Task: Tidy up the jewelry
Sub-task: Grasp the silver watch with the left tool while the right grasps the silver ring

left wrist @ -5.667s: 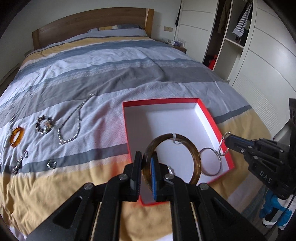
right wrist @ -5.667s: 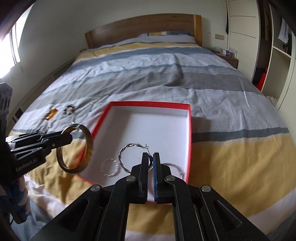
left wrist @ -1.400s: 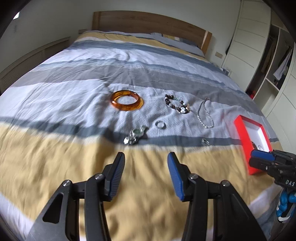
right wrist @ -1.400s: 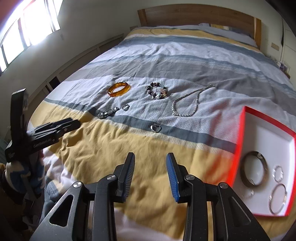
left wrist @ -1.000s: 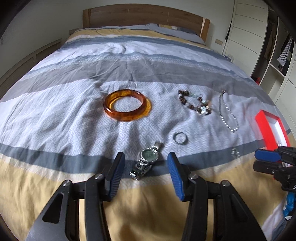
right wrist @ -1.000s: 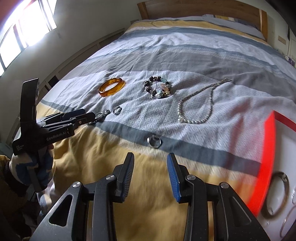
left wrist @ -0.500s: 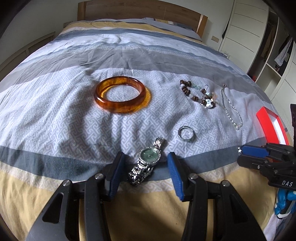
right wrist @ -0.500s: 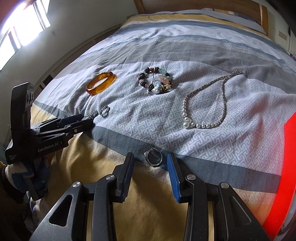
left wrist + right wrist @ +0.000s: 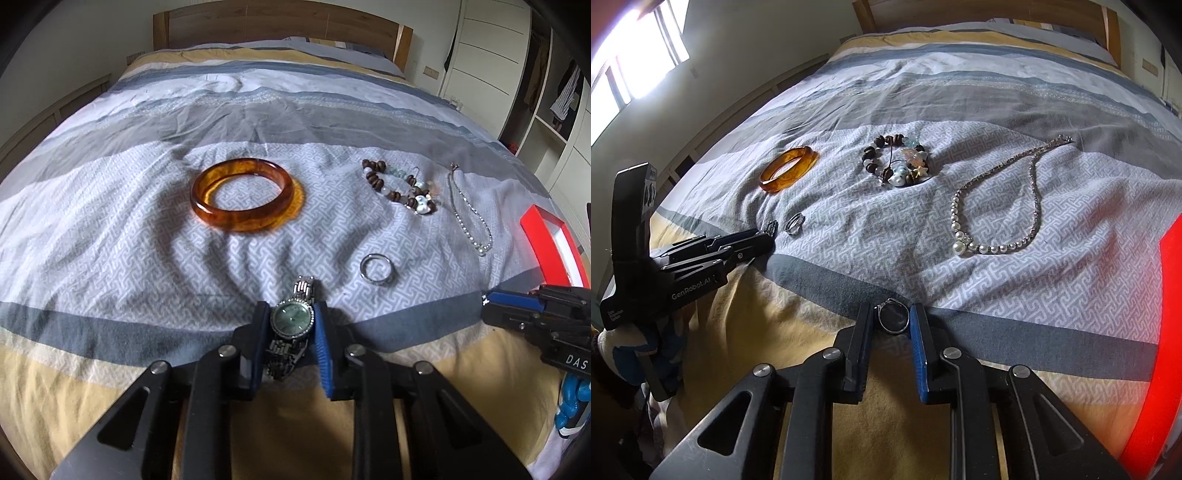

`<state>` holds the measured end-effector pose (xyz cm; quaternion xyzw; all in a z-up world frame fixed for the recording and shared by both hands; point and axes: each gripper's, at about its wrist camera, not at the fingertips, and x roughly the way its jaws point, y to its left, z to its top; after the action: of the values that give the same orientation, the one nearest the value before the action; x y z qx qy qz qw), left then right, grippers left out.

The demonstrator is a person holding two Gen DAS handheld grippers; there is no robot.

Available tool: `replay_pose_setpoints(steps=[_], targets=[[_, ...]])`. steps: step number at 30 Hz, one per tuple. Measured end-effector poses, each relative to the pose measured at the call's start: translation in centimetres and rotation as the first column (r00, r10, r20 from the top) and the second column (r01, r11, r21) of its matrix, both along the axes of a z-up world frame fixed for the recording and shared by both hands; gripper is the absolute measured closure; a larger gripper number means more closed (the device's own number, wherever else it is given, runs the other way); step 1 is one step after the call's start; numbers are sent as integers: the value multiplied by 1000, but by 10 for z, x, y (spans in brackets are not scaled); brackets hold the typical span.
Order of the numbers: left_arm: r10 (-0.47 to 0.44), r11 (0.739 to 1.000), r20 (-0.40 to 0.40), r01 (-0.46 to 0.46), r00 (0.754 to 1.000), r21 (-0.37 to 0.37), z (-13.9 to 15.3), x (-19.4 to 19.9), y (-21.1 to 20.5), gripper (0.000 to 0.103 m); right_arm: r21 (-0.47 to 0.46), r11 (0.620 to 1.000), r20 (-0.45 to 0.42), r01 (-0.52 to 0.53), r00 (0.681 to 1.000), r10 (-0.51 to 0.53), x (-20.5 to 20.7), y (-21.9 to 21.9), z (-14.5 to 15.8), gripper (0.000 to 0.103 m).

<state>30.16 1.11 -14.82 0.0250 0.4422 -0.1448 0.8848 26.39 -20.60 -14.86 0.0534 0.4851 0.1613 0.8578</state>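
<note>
Jewelry mostly waits on the bedspread (image 9: 110,206): your left gripper (image 9: 290,334) brackets the watch (image 9: 291,320), your right gripper (image 9: 891,320) a ring (image 9: 894,316), neither clamped, with bangle (image 9: 242,194), beads (image 9: 895,164), necklace (image 9: 1001,210), second ring (image 9: 376,268) left, red box (image 9: 548,238) far right.

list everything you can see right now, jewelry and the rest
watch: 1, silver with green dial, between the left gripper's fingers
small ring: 1, silver, between the right gripper's fingers
plain ring: 1, silver, right of the watch
bangle: 1, amber, on the bedspread
beaded bracelet: 1, brown and pastel beads
necklace: 1, pearl and silver
box: 1, red, far right
bed: 1, striped grey, white, yellow
left gripper: black
right gripper: black
</note>
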Motion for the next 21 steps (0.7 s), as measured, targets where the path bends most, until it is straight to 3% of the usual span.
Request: replay_pose_setpoints(steps=[11, 21], targets=[[48, 999, 9, -47, 999, -20, 22, -28, 17, 81, 4, 1000, 26, -16, 1000, 16, -24, 6, 19, 83], [66, 997, 53, -64, 996, -53, 68, -74, 26, 81, -6, 1000, 74, -19, 997, 20, -72, 8, 61, 83]])
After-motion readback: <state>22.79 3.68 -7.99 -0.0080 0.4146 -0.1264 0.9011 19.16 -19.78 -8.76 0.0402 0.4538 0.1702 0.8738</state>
